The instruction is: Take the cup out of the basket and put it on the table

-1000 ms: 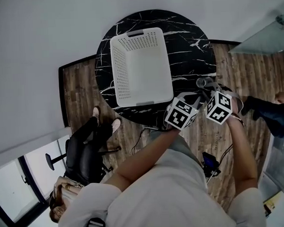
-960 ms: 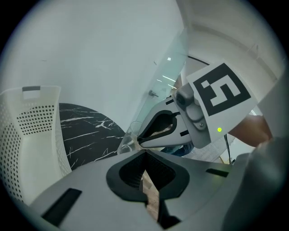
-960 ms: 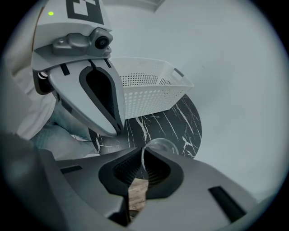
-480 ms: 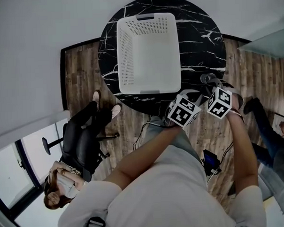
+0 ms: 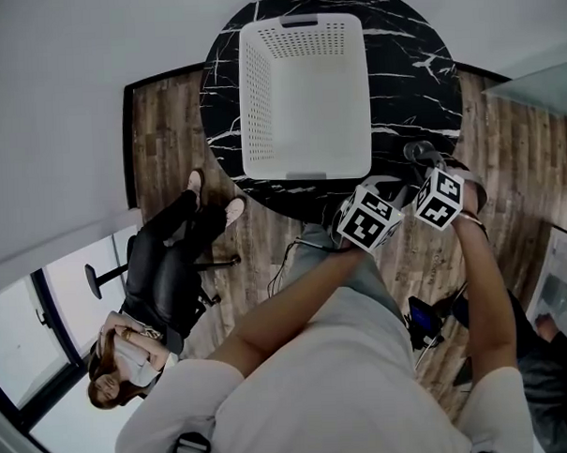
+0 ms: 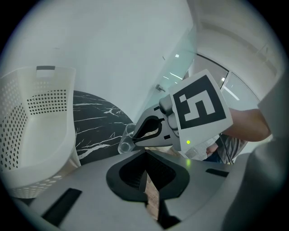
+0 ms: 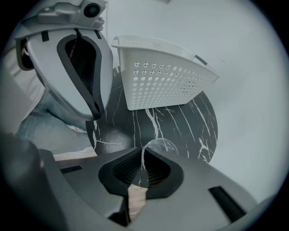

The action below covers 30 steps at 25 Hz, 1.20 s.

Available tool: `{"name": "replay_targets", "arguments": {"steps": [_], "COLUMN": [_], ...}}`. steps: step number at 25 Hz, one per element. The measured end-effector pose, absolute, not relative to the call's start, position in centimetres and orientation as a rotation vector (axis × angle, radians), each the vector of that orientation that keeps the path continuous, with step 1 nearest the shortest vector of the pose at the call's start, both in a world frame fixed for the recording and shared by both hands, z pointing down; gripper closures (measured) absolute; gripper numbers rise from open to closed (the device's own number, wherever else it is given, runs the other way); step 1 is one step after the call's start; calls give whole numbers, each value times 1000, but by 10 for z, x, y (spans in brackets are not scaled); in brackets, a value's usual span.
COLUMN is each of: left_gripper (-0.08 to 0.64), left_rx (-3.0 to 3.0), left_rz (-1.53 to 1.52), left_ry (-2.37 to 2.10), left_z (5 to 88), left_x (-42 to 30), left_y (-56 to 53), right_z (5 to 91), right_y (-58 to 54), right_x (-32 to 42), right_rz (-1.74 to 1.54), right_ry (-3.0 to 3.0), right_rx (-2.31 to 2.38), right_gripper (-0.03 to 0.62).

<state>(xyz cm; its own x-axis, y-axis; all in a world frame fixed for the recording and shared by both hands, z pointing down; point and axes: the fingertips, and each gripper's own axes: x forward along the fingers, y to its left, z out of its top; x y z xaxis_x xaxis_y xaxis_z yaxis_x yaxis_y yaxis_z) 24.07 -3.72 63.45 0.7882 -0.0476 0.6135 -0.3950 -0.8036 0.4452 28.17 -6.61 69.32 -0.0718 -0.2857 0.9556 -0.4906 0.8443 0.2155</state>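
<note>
A clear cup (image 5: 417, 151) is at the near right edge of the round black marble table (image 5: 418, 74). My right gripper (image 5: 423, 160) is shut on its rim. In the right gripper view the cup (image 7: 158, 145) shows just past the closed jaws of the right gripper (image 7: 142, 155), over the marble. I cannot tell whether it rests on the table. The left gripper view shows the cup (image 6: 126, 140) tilted in the right gripper's jaws. My left gripper (image 6: 145, 155) is shut with nothing in it, close beside the right one (image 5: 385, 184). The white perforated basket (image 5: 259, 100) stands in the table's middle with nothing visible in it.
A person sits on a chair (image 5: 164, 282) on the wood floor left of the table. Another person (image 5: 547, 350) is at the lower right. A cable and a small dark device (image 5: 421, 323) lie on the floor near my feet. The white wall lies behind the table.
Both grippers and the cup stay almost where they were at the table's near right edge. The head view has shifted slightly. The person at the right has moved toward the lower right.
</note>
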Motion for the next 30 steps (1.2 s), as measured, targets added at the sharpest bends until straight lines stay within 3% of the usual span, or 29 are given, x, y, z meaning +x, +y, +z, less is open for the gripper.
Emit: {"name": "replay_targets", "arguments": {"steps": [20, 30], "left_gripper": [555, 555], "left_rx": [2389, 2428], "left_rz": [831, 789], "left_ry": [-331, -332], "left_z": [634, 609], "left_x": [234, 224], "left_y": [-35, -35], "right_z": [700, 664], "right_y": [-67, -65], "right_x": [287, 278], "right_rz": [188, 222], "right_ry": [-1664, -1745], "right_rx": [639, 747], "right_gripper": [566, 566]}}
